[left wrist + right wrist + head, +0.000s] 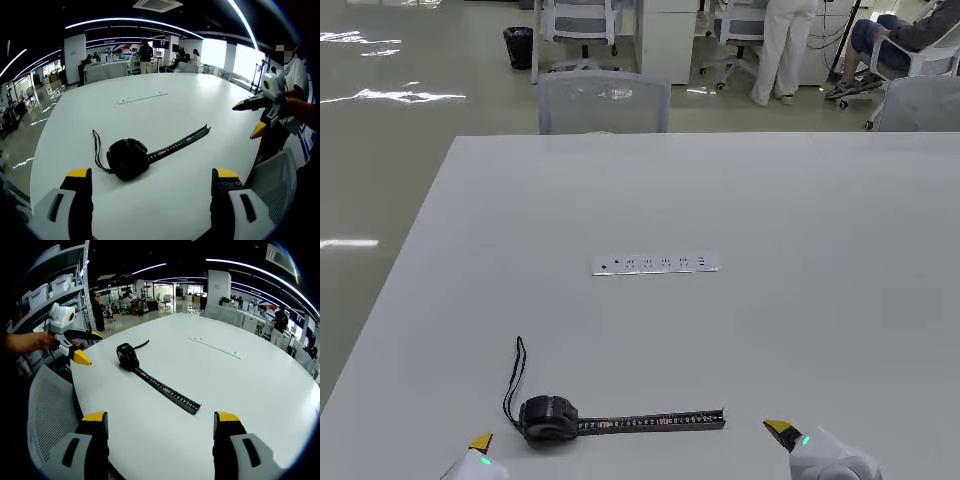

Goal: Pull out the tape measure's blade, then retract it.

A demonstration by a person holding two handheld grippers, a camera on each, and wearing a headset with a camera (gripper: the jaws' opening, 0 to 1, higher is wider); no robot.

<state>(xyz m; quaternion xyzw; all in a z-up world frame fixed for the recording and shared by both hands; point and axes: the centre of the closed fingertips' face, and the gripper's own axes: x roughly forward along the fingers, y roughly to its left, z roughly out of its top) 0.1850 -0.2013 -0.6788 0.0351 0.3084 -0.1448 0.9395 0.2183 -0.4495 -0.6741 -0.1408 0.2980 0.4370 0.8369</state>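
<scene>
A black tape measure (548, 418) lies on the white table (720, 190) near its front edge, with its blade (655, 422) pulled out to the right and flat on the surface. A black wrist strap (514, 375) loops away from the case. My left gripper (480, 442) hovers just left of the case, open and holding nothing; in its own view the left gripper (152, 173) faces the tape measure (127, 157). My right gripper (780, 428) is open a little right of the blade's end; in its own view the right gripper (161, 416) faces the blade tip (192, 406).
A white power strip (655, 264) lies flat at the table's middle. A grey mesh chair (604, 102) stands at the far edge. People sit and stand beyond the far right corner. Another mesh chair (52, 410) is close to the near edge.
</scene>
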